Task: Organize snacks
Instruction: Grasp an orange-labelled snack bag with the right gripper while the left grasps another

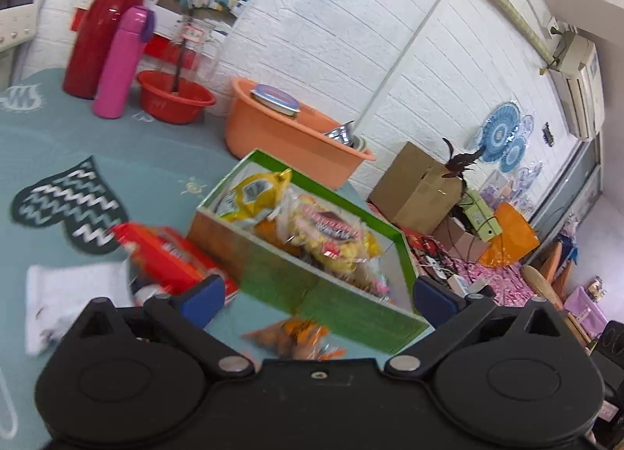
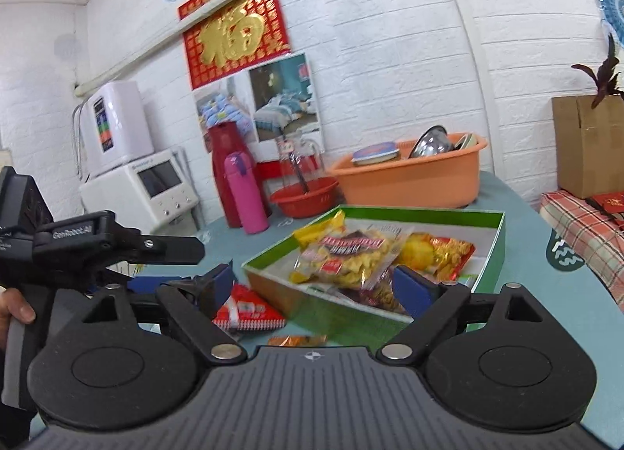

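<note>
Mid-sort. Green box [image 2: 483, 255] on the surface already holds several snack bags. Still outside: red packet [image 1: 171, 258] just beside the box's near-left corner, small orange packet [image 1: 292, 337] close under its front wall. Left gripper [image 1: 316, 294] wide, empty; right gripper [image 2: 312, 286] wide, empty. Next, likely: drop onto a loose packet, lift over the wall. Pink bottle [image 2: 247, 192], orange basin [image 2: 413, 180] stand behind, clear.
</note>
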Available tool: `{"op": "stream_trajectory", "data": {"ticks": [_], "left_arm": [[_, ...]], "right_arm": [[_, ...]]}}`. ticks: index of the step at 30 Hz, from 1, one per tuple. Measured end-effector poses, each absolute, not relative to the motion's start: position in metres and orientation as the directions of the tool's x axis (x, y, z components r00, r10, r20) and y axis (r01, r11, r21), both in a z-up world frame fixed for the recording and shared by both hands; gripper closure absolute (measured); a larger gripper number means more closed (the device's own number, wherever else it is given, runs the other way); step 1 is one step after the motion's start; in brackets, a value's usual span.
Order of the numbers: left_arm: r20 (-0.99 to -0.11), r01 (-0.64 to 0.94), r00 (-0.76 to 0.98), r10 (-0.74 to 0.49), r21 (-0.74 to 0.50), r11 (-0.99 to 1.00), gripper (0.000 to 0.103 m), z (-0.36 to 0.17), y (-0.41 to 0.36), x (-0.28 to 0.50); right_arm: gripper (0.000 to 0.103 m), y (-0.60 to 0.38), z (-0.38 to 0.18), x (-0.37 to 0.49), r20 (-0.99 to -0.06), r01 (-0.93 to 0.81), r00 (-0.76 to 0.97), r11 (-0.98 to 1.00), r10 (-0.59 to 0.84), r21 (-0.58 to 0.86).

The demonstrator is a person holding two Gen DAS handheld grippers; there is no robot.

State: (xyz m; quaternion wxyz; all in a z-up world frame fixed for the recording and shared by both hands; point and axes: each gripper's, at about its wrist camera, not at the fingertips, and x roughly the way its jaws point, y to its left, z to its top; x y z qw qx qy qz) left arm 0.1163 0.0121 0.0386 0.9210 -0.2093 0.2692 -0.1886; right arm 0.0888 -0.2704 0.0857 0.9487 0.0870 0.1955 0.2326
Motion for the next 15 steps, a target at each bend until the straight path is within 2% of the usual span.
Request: {"op": "stream_trajectory", "data": {"ticks": [10, 15], "left_arm": [[-0.469, 0.108, 0.774, -0.424, -0.563, 0.819, 0.000, -0.003, 0.047, 0.062], [-0.473, 0.087, 0.771, -0.426, -0.585, 0.807, 0.000, -0.010, 0.057, 0.054]], "right_arm": [[0.000, -0.232, 0.046, 0.101, -0.496, -0.476, 0.716, 0.863, 0.492, 0.169], [0.000, -0.212, 0.032, 0.124, -0.539, -0.486, 0.709, 0.869, 0.455, 0.094]]}}
